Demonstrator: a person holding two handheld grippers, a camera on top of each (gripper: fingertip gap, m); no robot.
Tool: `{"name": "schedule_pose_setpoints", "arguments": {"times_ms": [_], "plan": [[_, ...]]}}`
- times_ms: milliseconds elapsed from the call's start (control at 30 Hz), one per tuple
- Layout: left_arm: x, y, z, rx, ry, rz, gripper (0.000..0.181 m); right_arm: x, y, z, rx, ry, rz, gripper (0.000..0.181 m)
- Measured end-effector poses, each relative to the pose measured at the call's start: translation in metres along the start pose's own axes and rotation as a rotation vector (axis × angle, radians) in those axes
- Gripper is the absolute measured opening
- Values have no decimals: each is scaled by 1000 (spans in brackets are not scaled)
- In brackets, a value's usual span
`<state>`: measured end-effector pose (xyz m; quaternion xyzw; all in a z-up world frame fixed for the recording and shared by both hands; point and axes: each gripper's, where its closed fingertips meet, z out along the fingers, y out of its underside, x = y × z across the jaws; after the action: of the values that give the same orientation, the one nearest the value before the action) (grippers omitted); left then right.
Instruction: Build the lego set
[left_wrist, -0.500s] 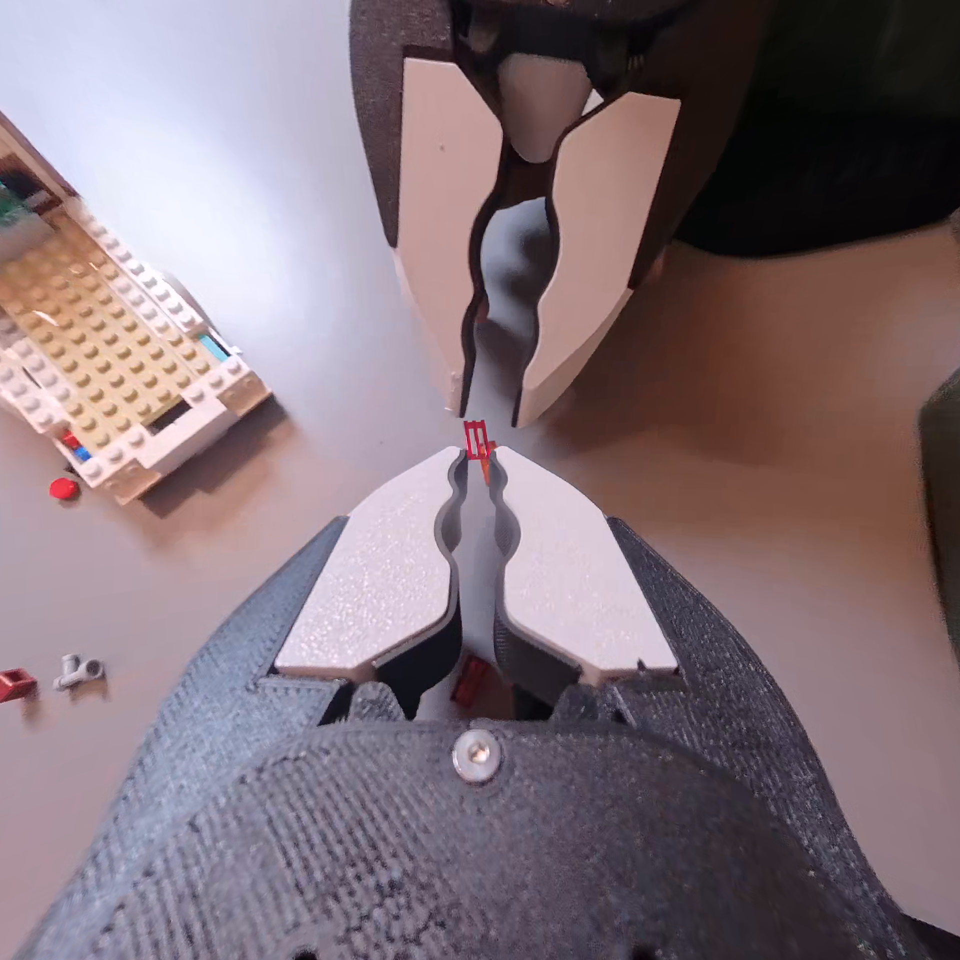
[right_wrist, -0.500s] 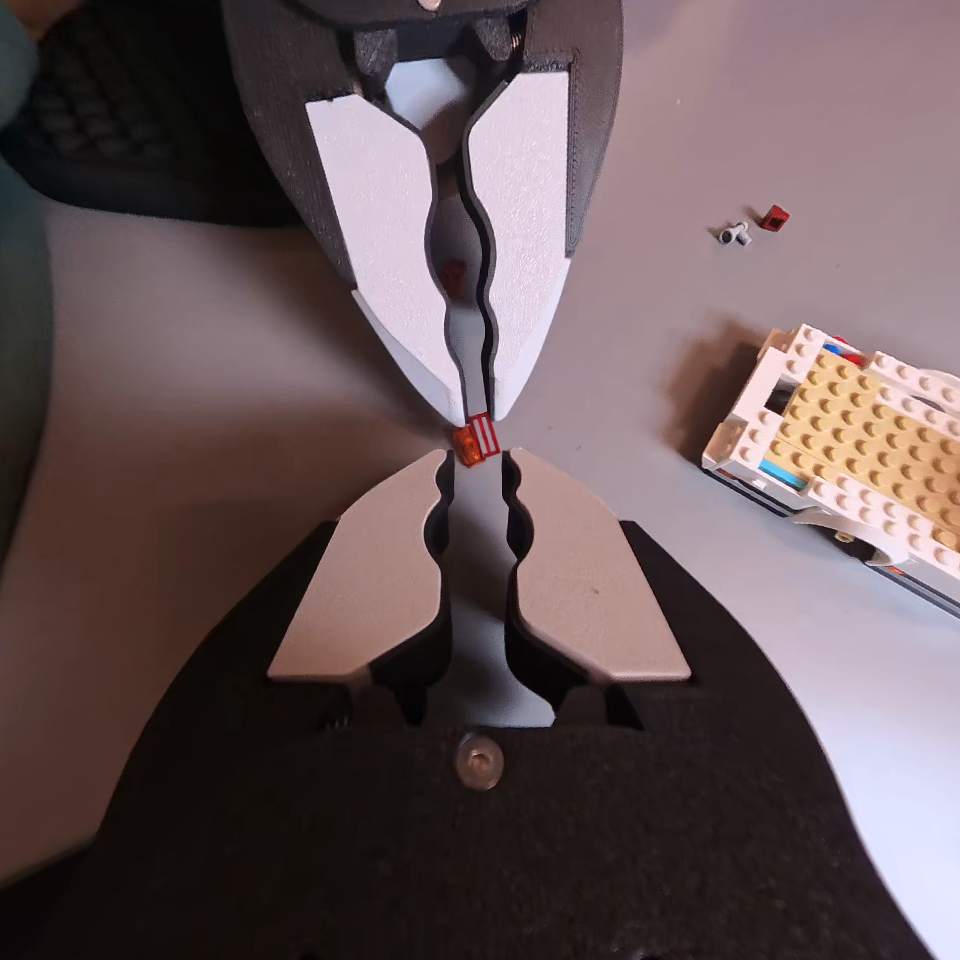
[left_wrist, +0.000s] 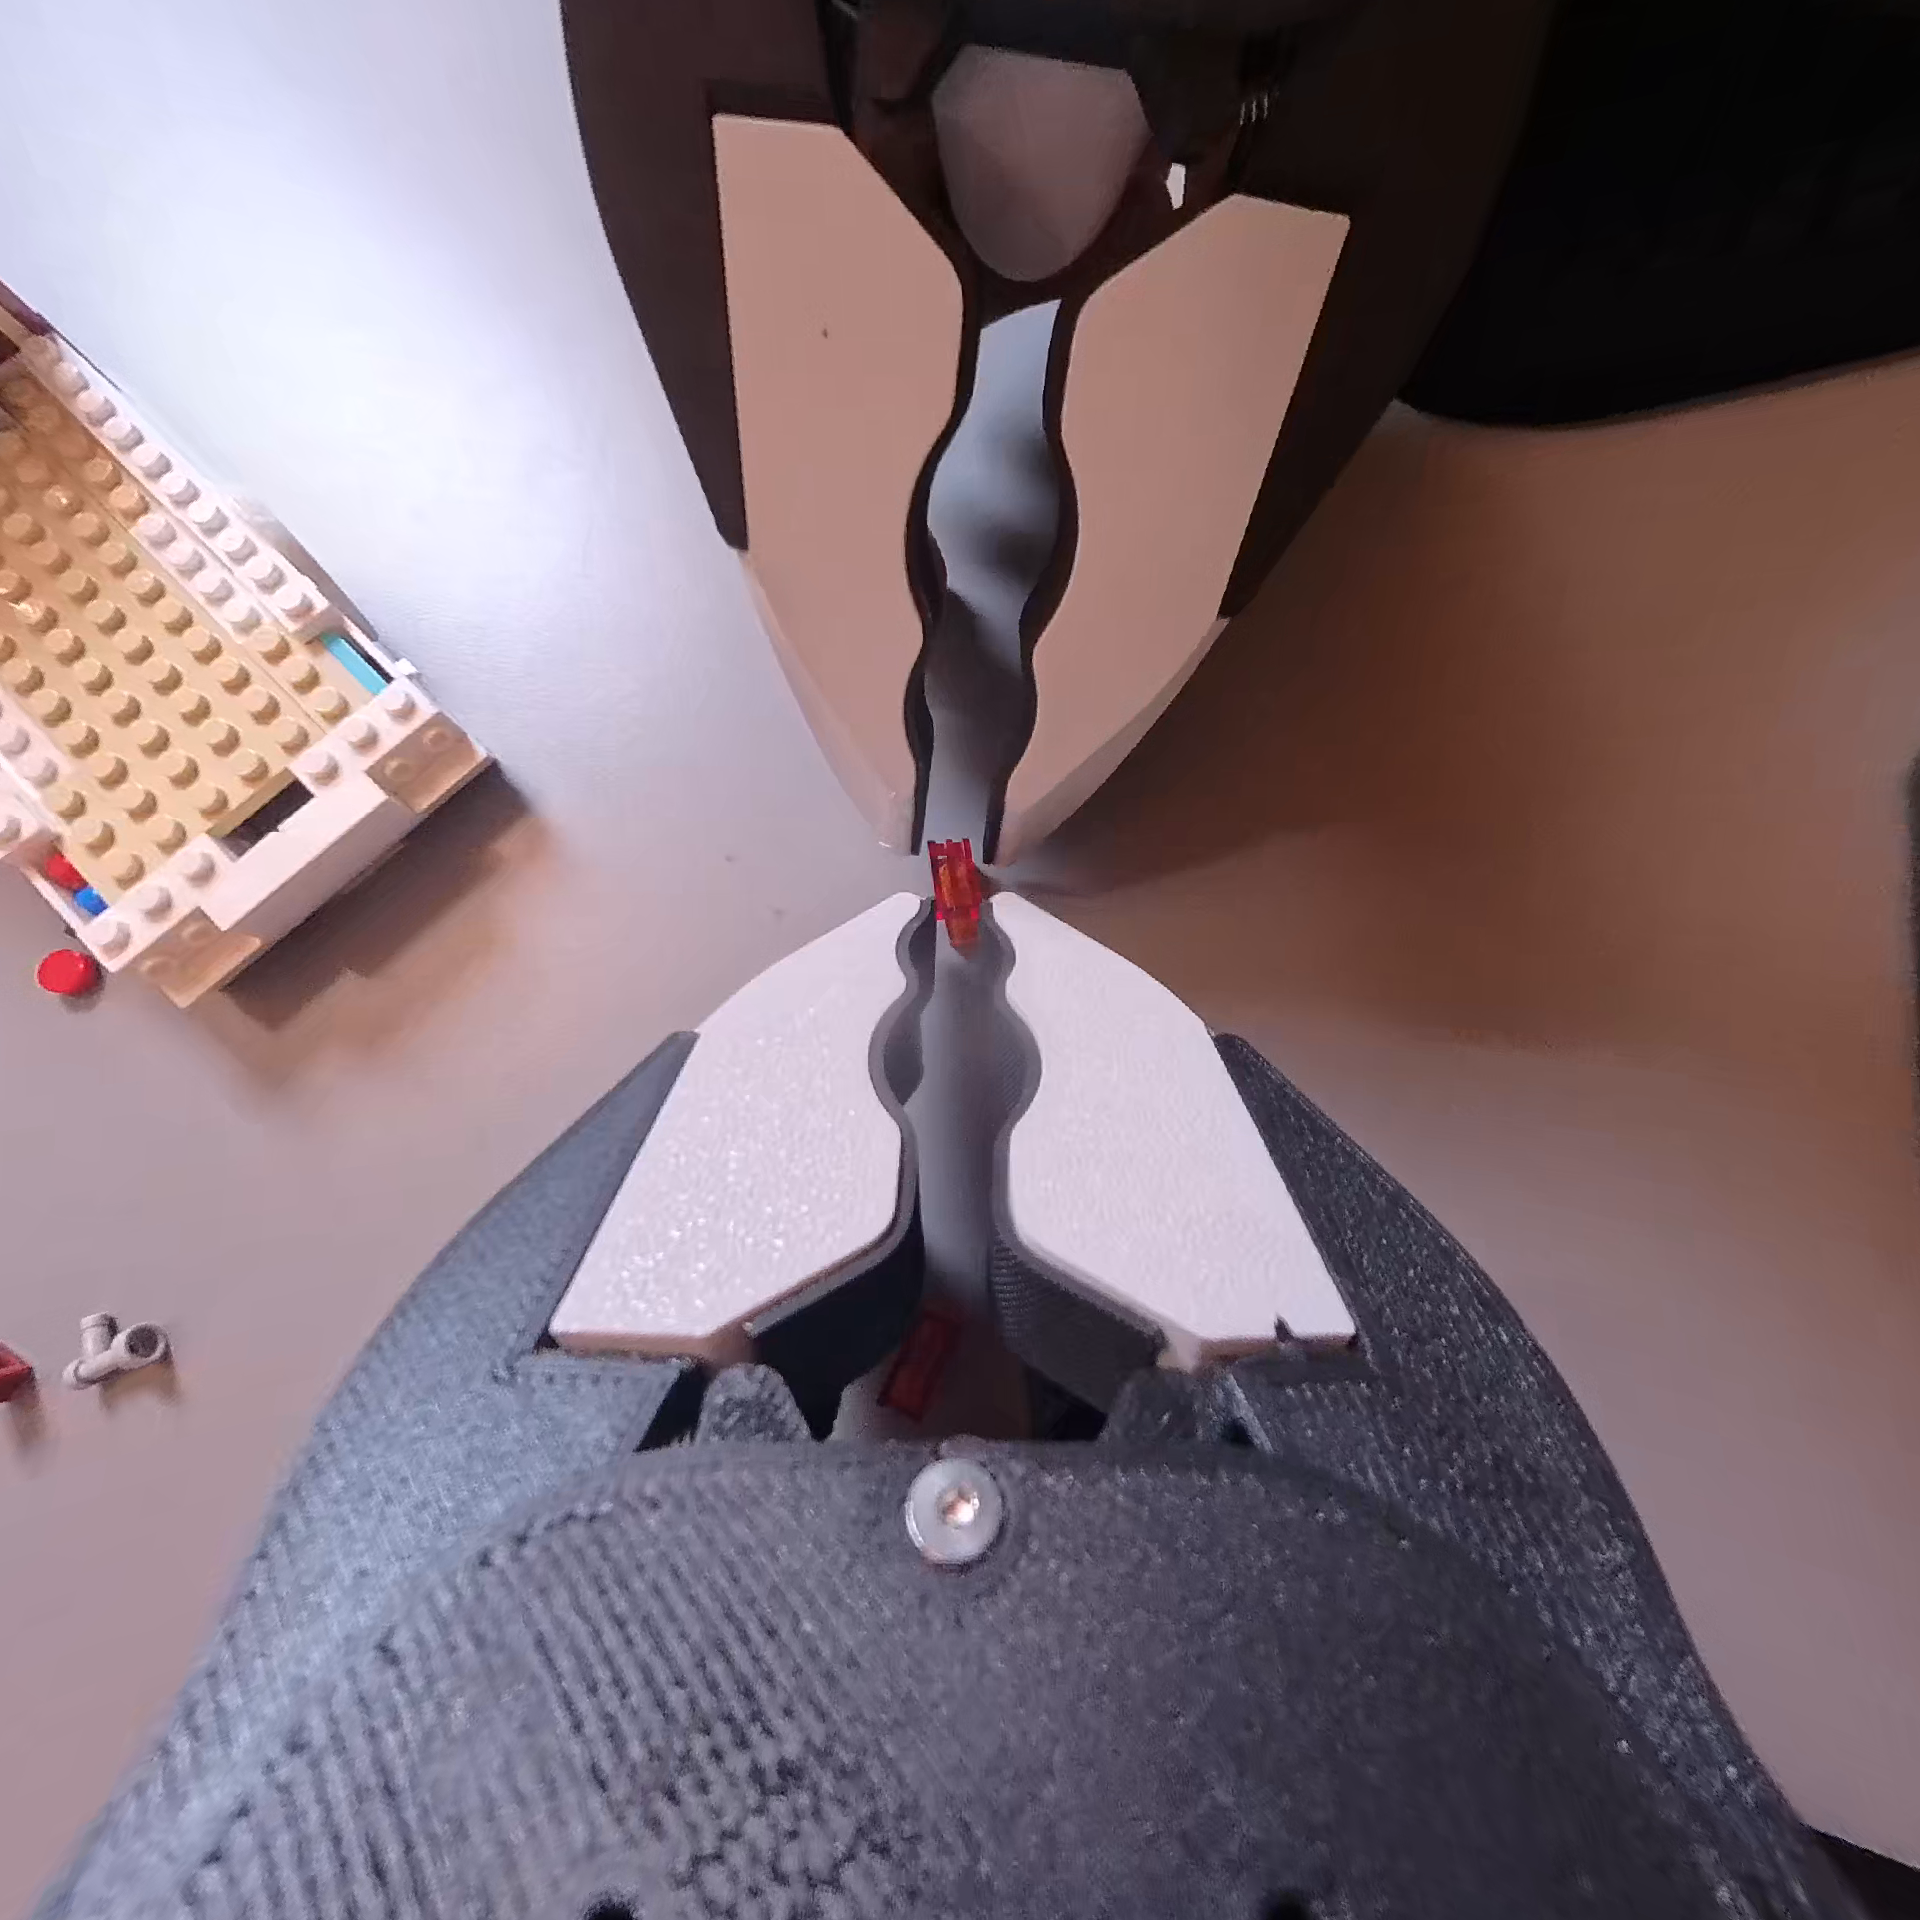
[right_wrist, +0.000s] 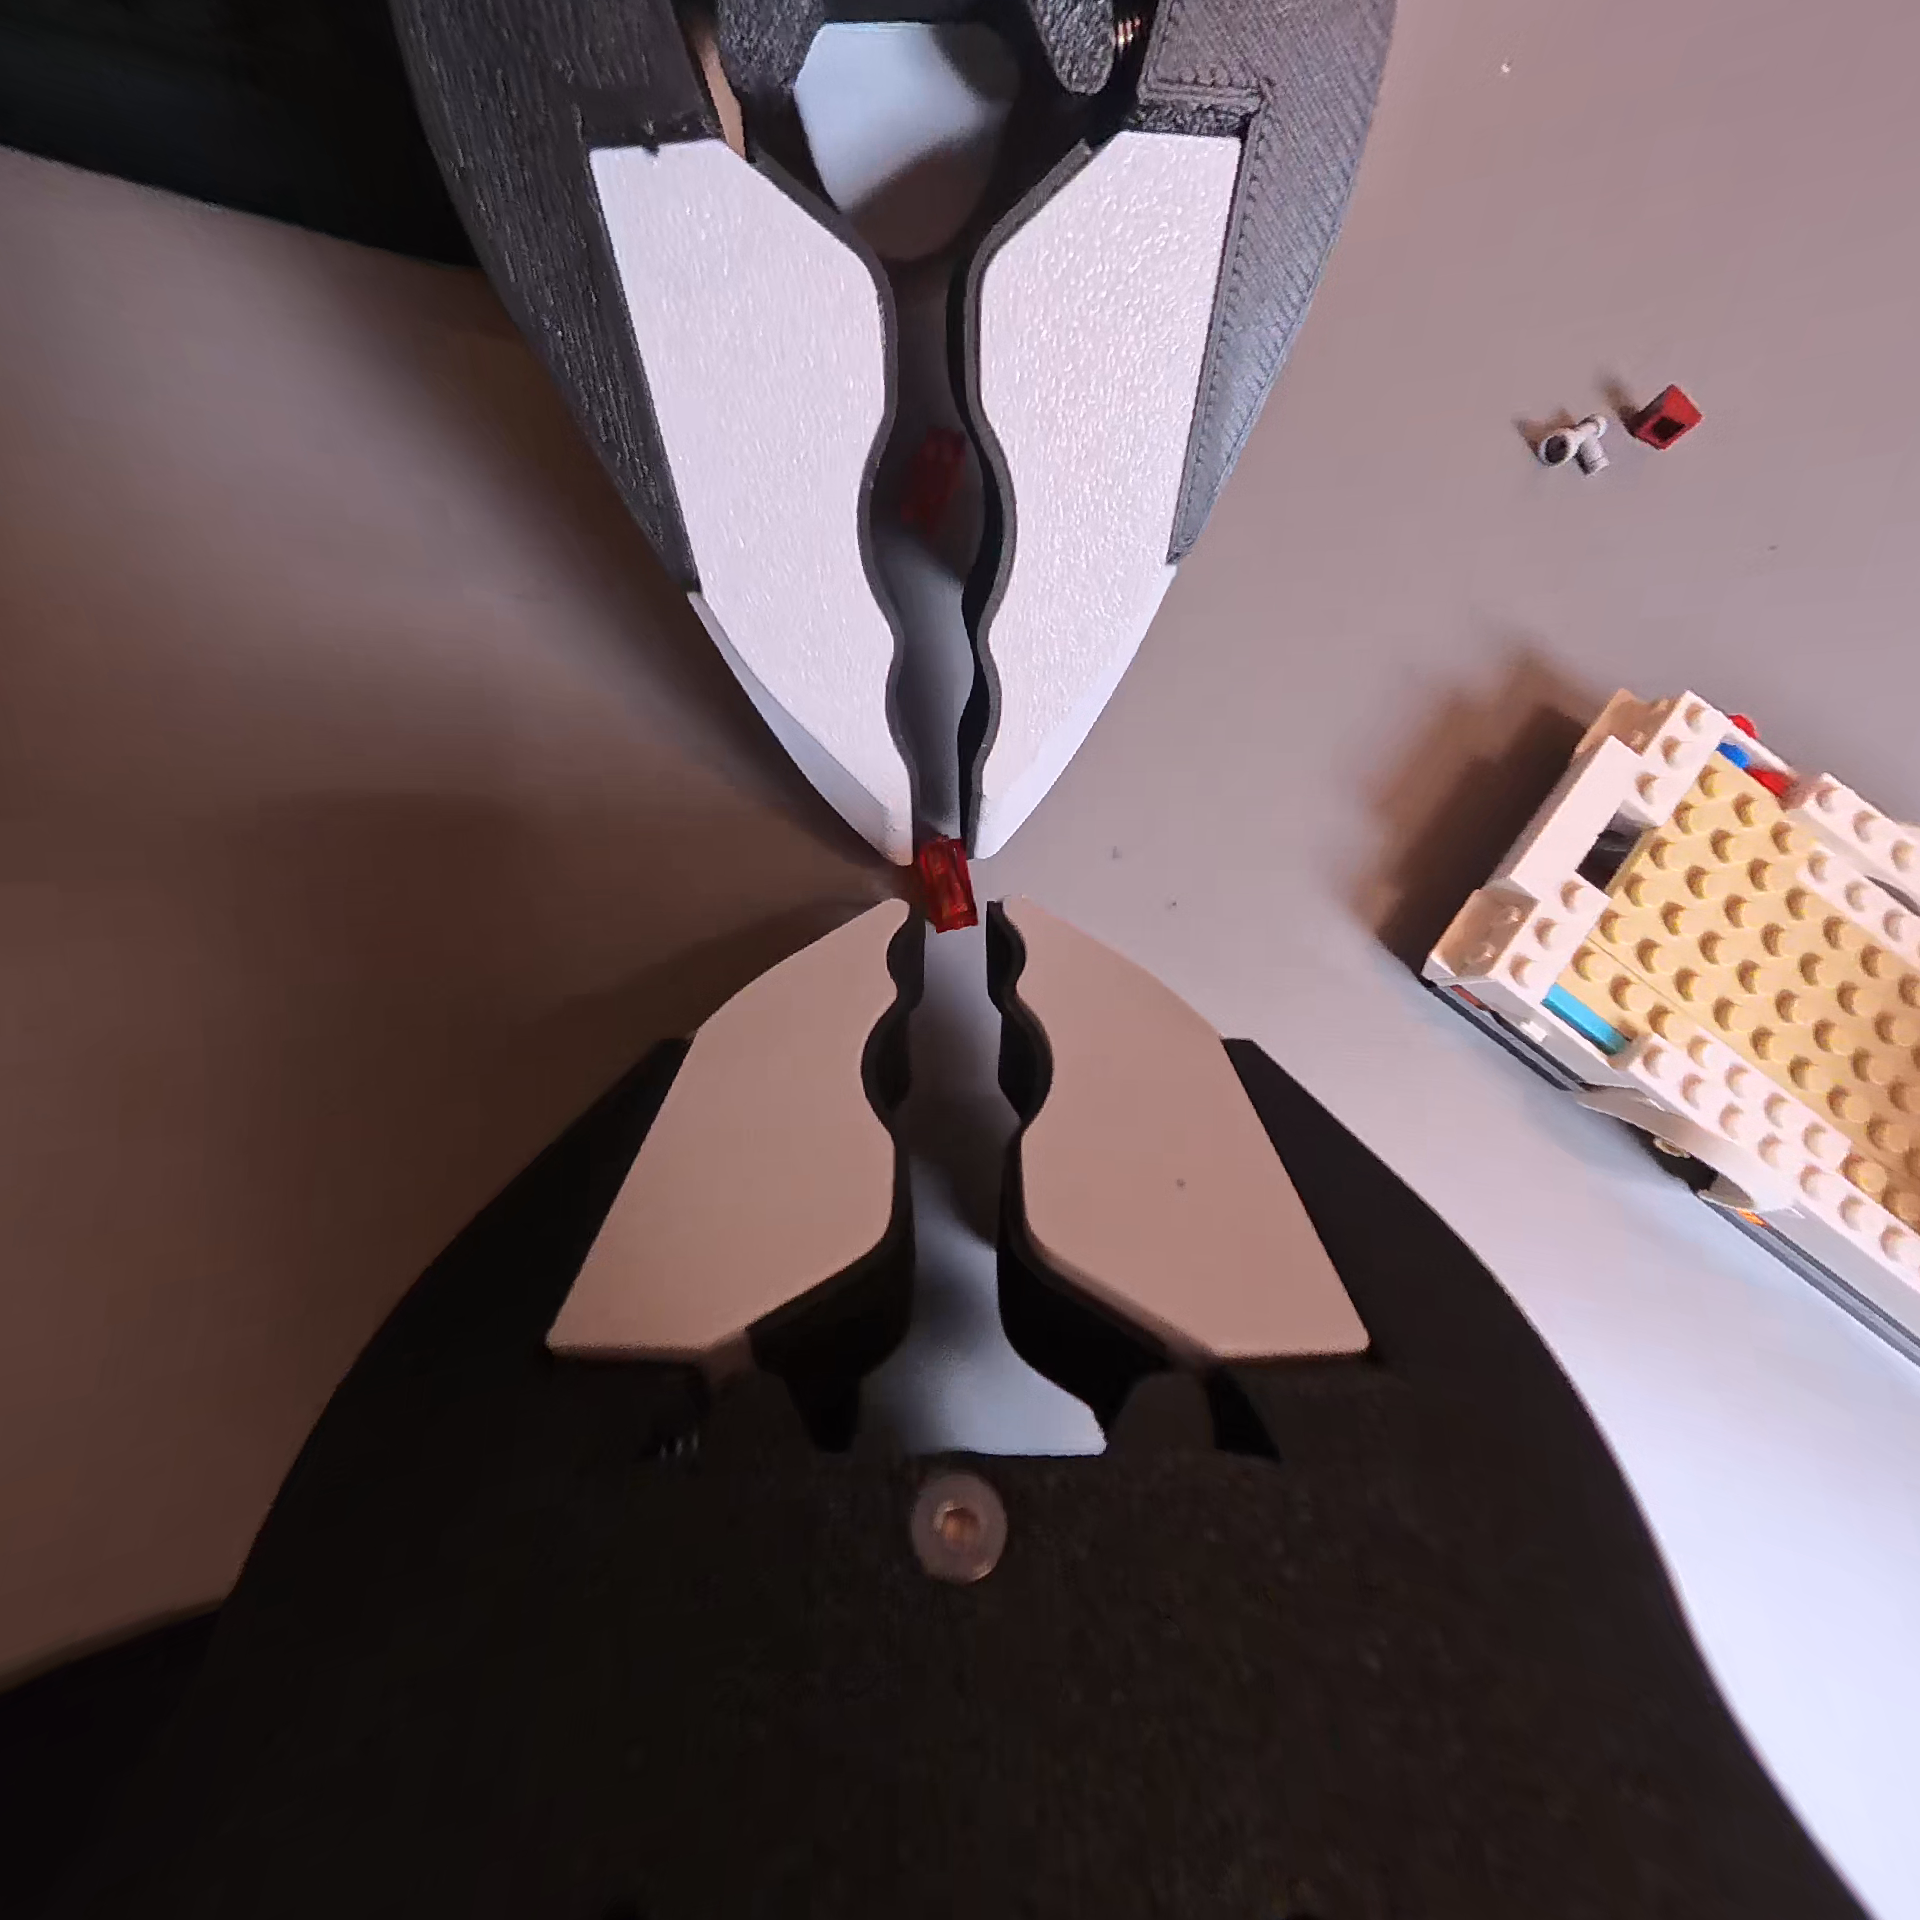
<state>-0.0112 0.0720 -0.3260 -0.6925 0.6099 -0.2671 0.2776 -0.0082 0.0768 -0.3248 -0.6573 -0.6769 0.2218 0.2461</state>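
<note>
Lego pieces (left_wrist: 956, 894), tiny red and orange, were pressed together tip-to-tip between two grippers.
Left gripper (left_wrist: 954, 914) fingers pinched nearly shut on them; right gripper (right_wrist: 954, 914), slightly open, met it from 12 o'clock, keeping the model (left_wrist: 187, 727) at 9 o'clock undisturbed.

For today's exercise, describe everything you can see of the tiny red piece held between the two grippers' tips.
The tiny red piece is translucent red-orange glossy plastic, with a ribbed or slotted end. It hangs above the table, pinched at the tip of the left gripper, whose fingers are nearly closed on it. The right gripper meets it from the opposite side, fingers slightly apart; whether they grip it is unclear.

Lego build (right_wrist: 1714, 997) beside bare table (right_wrist: 312, 727)
</note>
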Motion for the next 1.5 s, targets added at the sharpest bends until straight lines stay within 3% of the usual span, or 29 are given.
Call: {"name": "schedule_pose_setpoints", "arguments": {"times_ms": [1067, 1500], "plan": [[9, 5, -2, -39, 43, 56, 15, -9, -1, 8, -96, -120, -75, 9], [10, 6, -2, -38, 43, 46, 9, -11, 0, 6, -77, -42, -61, 9]]}}
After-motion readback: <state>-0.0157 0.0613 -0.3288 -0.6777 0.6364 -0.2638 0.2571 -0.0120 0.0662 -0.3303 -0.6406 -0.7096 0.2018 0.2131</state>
